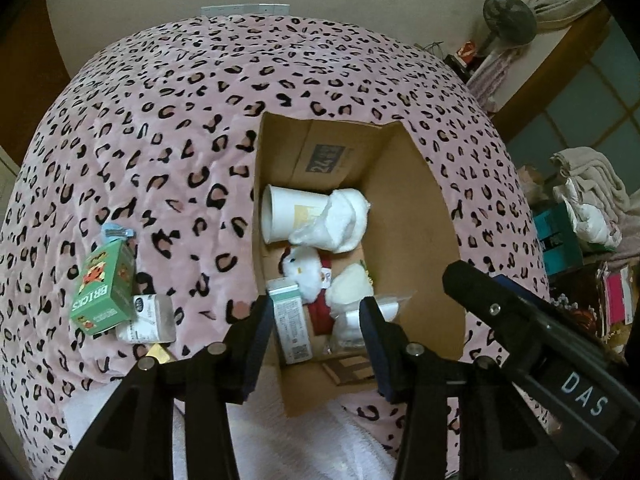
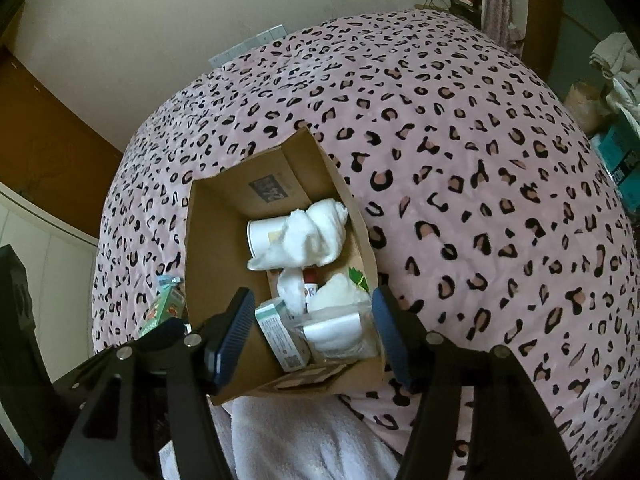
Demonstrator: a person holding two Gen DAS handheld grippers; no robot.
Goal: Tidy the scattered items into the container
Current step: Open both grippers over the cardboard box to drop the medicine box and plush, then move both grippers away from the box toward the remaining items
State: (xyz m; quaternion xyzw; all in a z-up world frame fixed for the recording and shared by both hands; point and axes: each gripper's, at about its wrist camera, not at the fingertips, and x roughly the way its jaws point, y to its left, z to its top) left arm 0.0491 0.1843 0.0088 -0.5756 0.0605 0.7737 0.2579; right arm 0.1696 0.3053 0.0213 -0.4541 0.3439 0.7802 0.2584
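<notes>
Both fisheye views tilted steeply down along black fingers, close above the box (image 1: 412,216) near the front edge of the leopard-print bed (image 1: 168,128). Left wrist view from the box's left front, taking in the right gripper's body. Right wrist view from nearer its right. Shared: box interior, bed, back wall.

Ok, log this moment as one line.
left gripper: open, empty | right gripper: open, empty | cardboard box: part filled | green box: outside on blanket
</notes>
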